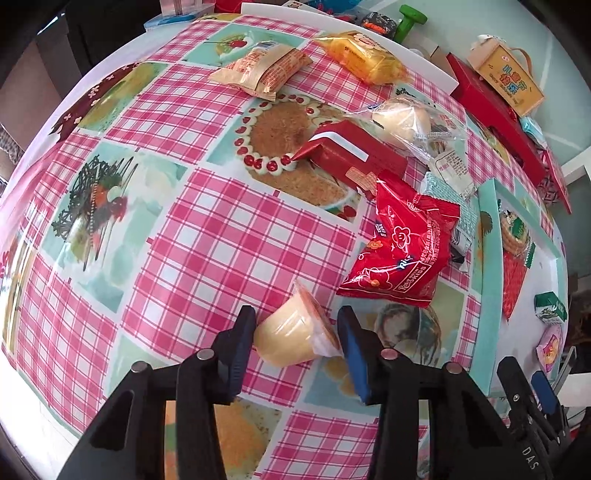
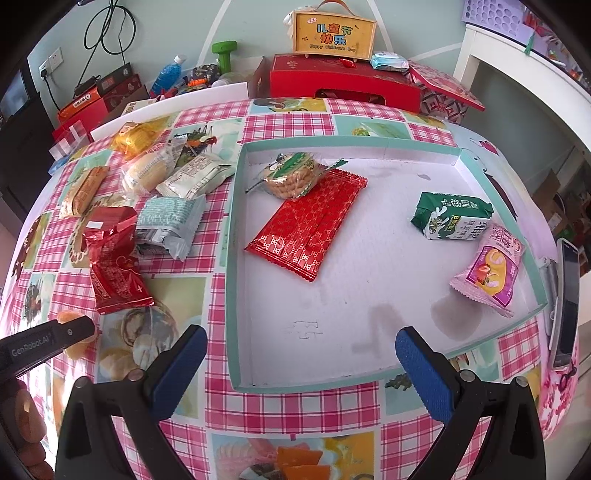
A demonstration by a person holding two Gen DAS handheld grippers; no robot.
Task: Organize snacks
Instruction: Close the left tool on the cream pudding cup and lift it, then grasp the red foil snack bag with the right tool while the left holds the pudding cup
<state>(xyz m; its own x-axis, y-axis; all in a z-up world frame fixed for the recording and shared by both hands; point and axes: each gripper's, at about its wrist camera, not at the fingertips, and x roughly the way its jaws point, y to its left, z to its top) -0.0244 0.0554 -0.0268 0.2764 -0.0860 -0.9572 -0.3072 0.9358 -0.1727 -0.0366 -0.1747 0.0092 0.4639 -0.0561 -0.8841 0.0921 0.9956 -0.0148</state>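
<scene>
My left gripper (image 1: 297, 330) is closed around a yellow pudding cup (image 1: 295, 336) lying on its side on the pink checked tablecloth; both blue pads touch it. Loose snacks lie beyond it: a red bag (image 1: 402, 243), a red carton (image 1: 351, 155), a clear-wrapped bun (image 1: 402, 118), a beige biscuit pack (image 1: 262, 68) and a yellow pack (image 1: 365, 59). My right gripper (image 2: 301, 363) is open and empty over the near edge of the teal-rimmed white tray (image 2: 236, 258), which holds a red flat packet (image 2: 306, 225), a cookie pack (image 2: 291, 177), a green biscuit box (image 2: 454, 216) and a pink packet (image 2: 491, 269).
A red gift box (image 2: 343, 81) with a yellow children's-day box (image 2: 334, 31) on top stands behind the tray. A phone (image 2: 567, 302) lies at the right table edge. A green dumbbell (image 2: 223, 51), a bottle and boxes crowd the back left.
</scene>
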